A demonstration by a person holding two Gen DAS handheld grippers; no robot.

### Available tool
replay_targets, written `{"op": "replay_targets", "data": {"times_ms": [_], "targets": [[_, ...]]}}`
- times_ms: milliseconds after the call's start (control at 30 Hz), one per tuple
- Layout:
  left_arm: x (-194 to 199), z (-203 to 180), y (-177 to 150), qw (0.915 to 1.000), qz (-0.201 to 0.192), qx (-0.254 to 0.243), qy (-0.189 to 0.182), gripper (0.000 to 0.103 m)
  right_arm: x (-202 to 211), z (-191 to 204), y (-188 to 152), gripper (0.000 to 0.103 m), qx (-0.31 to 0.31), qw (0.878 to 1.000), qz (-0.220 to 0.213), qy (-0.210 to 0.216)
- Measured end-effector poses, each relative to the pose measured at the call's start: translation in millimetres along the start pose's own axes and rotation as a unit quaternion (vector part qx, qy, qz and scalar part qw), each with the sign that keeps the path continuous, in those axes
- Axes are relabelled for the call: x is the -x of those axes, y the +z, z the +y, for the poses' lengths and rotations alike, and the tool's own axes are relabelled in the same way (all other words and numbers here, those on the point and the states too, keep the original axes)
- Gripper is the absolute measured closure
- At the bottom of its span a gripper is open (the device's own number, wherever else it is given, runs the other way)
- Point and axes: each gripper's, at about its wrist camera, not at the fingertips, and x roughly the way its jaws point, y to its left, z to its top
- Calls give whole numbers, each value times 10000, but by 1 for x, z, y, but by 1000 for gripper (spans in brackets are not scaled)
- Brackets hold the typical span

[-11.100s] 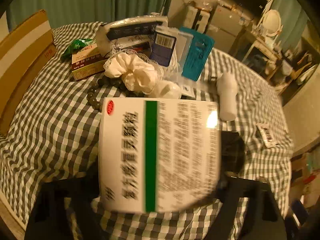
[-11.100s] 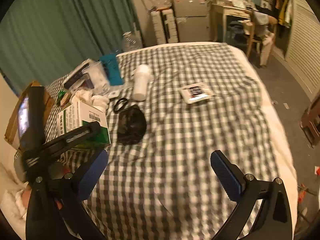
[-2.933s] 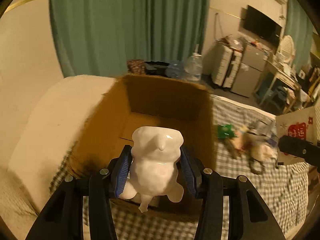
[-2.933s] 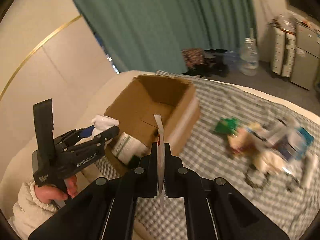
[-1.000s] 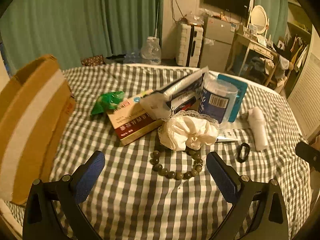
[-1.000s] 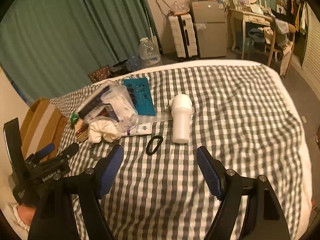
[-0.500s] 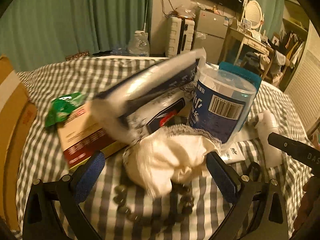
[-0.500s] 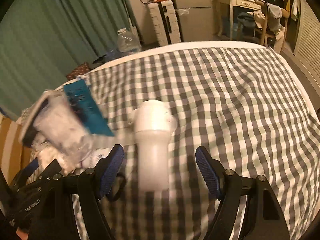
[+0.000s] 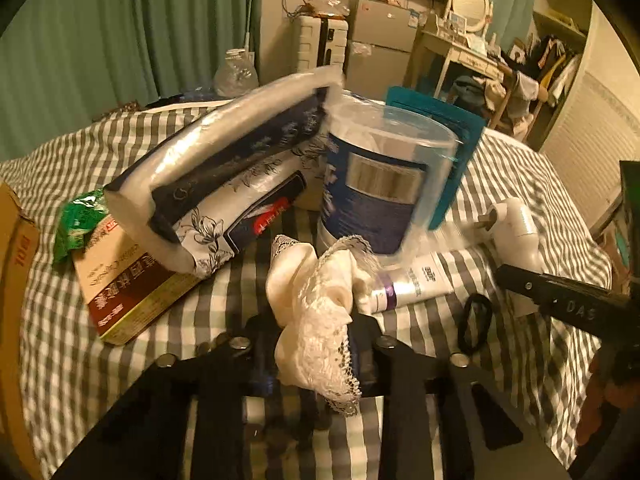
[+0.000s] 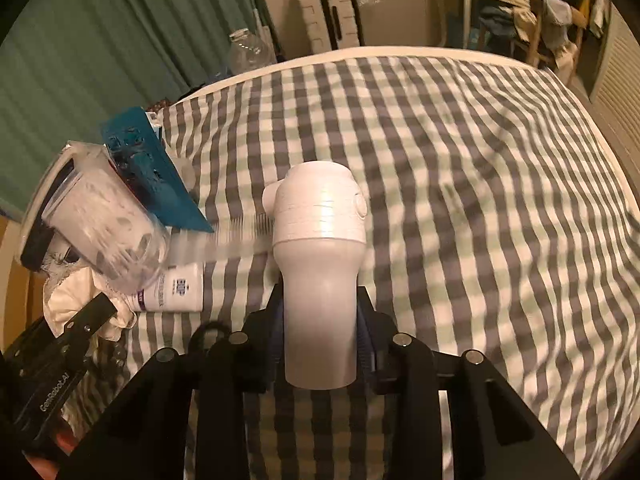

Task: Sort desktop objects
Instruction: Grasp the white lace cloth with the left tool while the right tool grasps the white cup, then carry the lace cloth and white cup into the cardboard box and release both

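Note:
My left gripper (image 9: 314, 354) is shut on a cream lace scrunchie (image 9: 316, 312), just above the checked cloth. My right gripper (image 10: 320, 320) is shut on the body of a white handheld device (image 10: 320, 264) that points away from me; it also shows in the left wrist view (image 9: 516, 232). The right gripper's arm shows at the right of the left wrist view. A cardboard box (image 9: 12, 280) stands at the left edge.
A pile lies behind the scrunchie: a clear tub with a blue label (image 9: 376, 192), a white and navy pouch (image 9: 224, 172), a teal card (image 9: 452, 144), a red and cream box (image 9: 132, 284), a green packet (image 9: 78, 222), a cream tube (image 9: 408, 284), a black hair tie (image 9: 476, 322).
Both grippers have moved in and closed: the left onto the scrunchie, the right onto the white device. Half a second ago both were open.

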Motion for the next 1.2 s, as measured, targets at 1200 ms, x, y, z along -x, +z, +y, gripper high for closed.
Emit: {"op": "replay_targets", "data": {"times_ms": [1200], "targets": [[270, 212, -18, 9795, -1377, 1232, 802, 84, 218, 235, -41, 71, 1303, 9703, -610, 1942]]}}
